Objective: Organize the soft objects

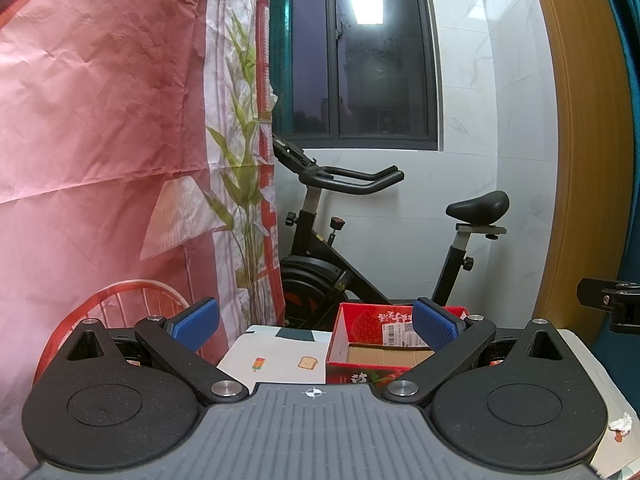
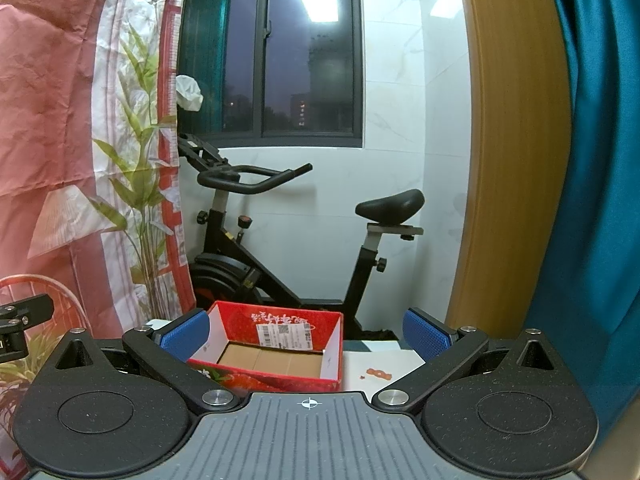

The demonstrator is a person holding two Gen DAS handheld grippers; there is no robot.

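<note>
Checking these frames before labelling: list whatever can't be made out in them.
- Soft objects: none in either view; each gripper's body hides the near table.
- Red box: near floor hidden by its front wall in both views; left wrist view, right corner behind a blue pad.
- Box label: print too small.
- Left gripper, right gripper: open, empty.
</note>
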